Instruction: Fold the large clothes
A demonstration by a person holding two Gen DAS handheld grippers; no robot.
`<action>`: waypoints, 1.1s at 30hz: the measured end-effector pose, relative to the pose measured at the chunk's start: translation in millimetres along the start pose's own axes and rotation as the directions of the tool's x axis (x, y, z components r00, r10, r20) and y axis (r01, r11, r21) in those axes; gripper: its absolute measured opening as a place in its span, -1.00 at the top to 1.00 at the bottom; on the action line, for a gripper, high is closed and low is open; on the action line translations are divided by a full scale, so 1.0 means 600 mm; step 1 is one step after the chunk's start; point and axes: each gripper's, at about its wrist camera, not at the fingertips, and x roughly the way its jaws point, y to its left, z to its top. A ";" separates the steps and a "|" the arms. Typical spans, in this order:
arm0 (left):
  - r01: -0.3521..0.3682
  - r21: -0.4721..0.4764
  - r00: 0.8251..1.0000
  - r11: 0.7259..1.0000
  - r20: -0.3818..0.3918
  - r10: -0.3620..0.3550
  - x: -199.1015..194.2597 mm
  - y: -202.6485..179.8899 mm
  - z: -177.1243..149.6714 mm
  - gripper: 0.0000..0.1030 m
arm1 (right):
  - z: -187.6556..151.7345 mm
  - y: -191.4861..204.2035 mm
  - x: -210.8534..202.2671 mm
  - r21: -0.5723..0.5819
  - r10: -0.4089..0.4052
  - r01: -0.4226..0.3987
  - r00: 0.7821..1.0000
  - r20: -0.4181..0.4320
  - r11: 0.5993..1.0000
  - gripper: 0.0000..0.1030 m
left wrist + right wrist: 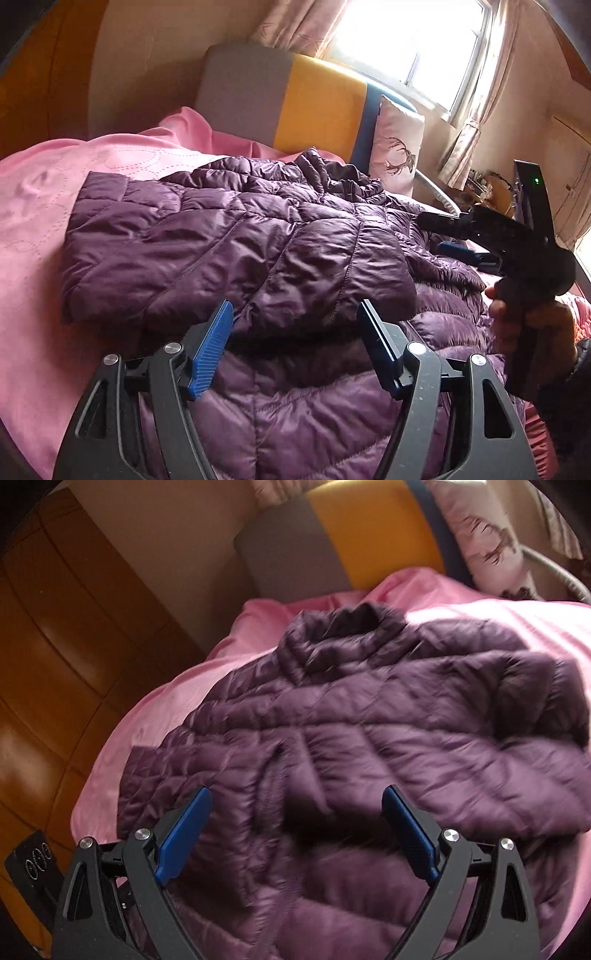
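Purple quilted puffer jacket (369, 716) lies on the pink bed sheet (33, 229), one sleeve folded across it. Both left gripper (295, 321) and right gripper (297, 805) hang released above the jacket; grasp the loose sleeve's edge next.

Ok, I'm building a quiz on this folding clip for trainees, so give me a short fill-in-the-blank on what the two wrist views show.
1. The quilted jacket is coloured ____.
2. It lies on a bedspread coloured ____.
3. The left gripper has its jaws ____, with nothing pinched between them.
4. The pillow by the headboard bears a drawing of a ____.

Missing words: purple; pink; open; deer
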 end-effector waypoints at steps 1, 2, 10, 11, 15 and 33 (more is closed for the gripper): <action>0.002 -0.003 1.000 1.000 0.000 -0.002 -0.004 0.002 -0.004 -0.33 | -0.008 0.011 0.018 -0.010 -0.013 0.013 0.999 -0.038 1.000 -0.81; 0.005 -0.005 1.000 1.000 -0.003 -0.005 -0.008 0.004 -0.008 -0.33 | -0.016 0.022 0.035 -0.024 -0.030 0.029 0.997 -0.064 0.999 -0.66; 0.056 -0.016 0.997 0.998 -0.050 -0.057 -0.012 0.016 -0.034 -0.33 | -0.015 0.111 0.028 -0.196 -0.061 0.056 0.998 -0.023 0.979 0.78; 0.069 -0.024 0.996 0.997 -0.051 -0.070 -0.010 0.018 -0.032 -0.33 | -0.007 0.125 0.009 -0.224 -0.061 0.062 0.998 0.013 0.973 0.80; 0.075 -0.067 0.996 0.995 -0.037 -0.077 0.007 0.031 -0.006 -0.42 | 0.036 0.162 -0.063 -0.262 -0.050 0.088 0.987 0.150 0.961 0.81; -0.010 -0.161 0.996 0.987 -0.094 -0.005 0.104 0.095 0.068 -0.43 | 0.099 -0.098 -0.173 0.104 -0.352 0.337 0.901 0.254 0.936 0.82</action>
